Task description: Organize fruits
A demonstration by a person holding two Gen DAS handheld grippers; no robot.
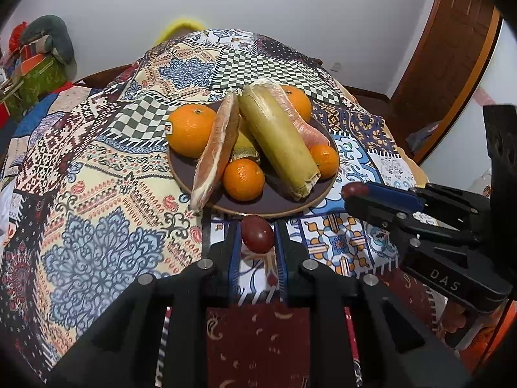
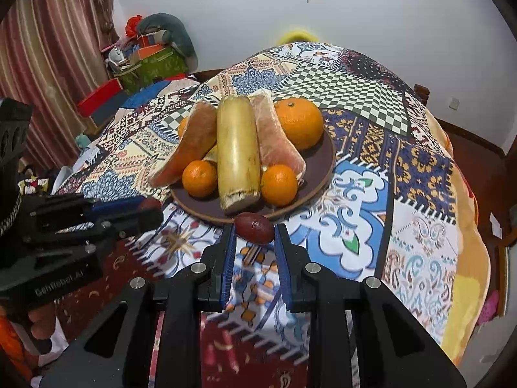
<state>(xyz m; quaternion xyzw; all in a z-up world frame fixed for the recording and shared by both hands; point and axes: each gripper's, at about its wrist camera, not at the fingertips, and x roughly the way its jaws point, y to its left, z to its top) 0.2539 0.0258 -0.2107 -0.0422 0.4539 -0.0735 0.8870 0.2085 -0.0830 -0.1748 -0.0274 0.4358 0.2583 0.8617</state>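
Everywhere, smooth dark-red oval fruits (image 1: 257,233) (image 2: 254,228) beside round brown plate (image 1: 255,205).

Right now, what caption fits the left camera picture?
Left gripper holds a dark red fruit near the fruit-filled plate.

Patchwork tablecloth (image 1: 106,194), striped curtain (image 2: 48,64), wooden door (image 1: 452,48), white wall (image 2: 387,16)

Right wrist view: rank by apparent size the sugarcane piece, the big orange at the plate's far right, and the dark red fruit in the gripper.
1. sugarcane piece
2. big orange
3. dark red fruit, smallest though nearest the camera
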